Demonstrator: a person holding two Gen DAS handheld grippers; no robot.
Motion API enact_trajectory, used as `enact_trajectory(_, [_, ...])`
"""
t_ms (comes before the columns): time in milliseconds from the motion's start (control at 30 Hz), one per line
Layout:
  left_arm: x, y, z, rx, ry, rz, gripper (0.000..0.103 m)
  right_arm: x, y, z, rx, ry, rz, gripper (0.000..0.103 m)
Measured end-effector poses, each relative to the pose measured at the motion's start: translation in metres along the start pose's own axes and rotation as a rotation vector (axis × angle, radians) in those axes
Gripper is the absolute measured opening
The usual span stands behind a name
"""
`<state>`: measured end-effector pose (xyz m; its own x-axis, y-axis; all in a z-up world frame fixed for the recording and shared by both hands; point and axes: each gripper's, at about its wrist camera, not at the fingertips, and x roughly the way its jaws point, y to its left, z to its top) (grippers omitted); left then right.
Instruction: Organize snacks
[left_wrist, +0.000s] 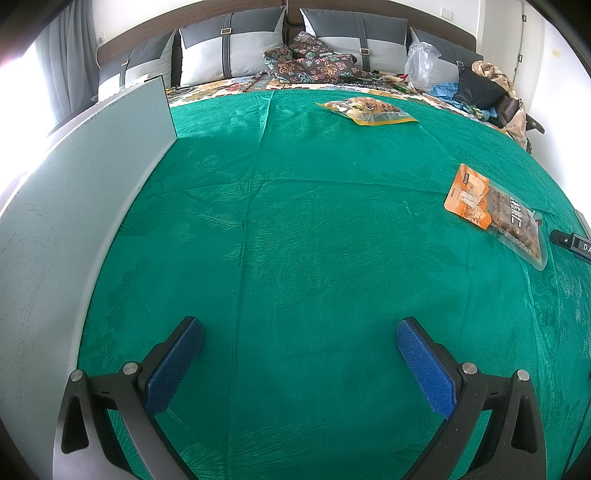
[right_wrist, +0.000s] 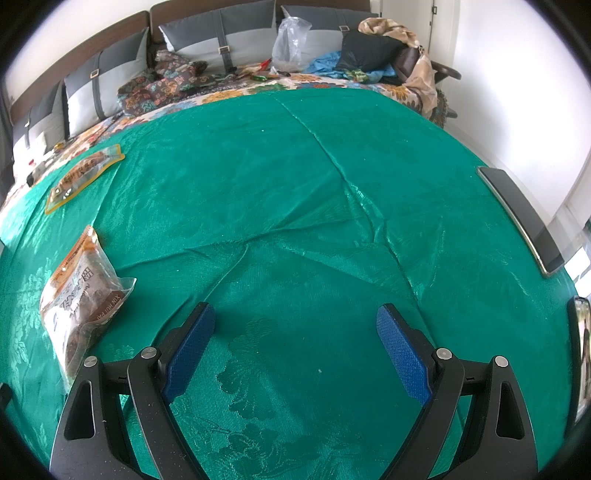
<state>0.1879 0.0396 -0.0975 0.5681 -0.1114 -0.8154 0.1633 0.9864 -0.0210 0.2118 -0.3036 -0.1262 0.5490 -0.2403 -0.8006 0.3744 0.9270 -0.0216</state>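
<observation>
Two snack bags lie flat on a green bedspread. An orange and clear bag of dark snacks rests to the right in the left wrist view and at the near left in the right wrist view. A yellow-edged bag of pale snacks lies farther back, seen far left from the right wrist. My left gripper stands open over bare cloth, nothing between its blue pads. My right gripper is open too, just right of the orange bag and apart from it.
A pale grey box wall rises along the left. A dark flat device lies at the bedspread's right edge. Grey pillows, a patterned cloth, a clear plastic bag and piled clothes crowd the headboard end.
</observation>
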Motion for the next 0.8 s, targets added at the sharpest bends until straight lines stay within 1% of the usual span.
enact_trajectory(800, [-0.0009, -0.0003, -0.0001, 0.001, 0.0, 0.001, 0.103, 0.0016, -0.0007, 0.0011, 0.0, 0.0, -0.002, 0.092])
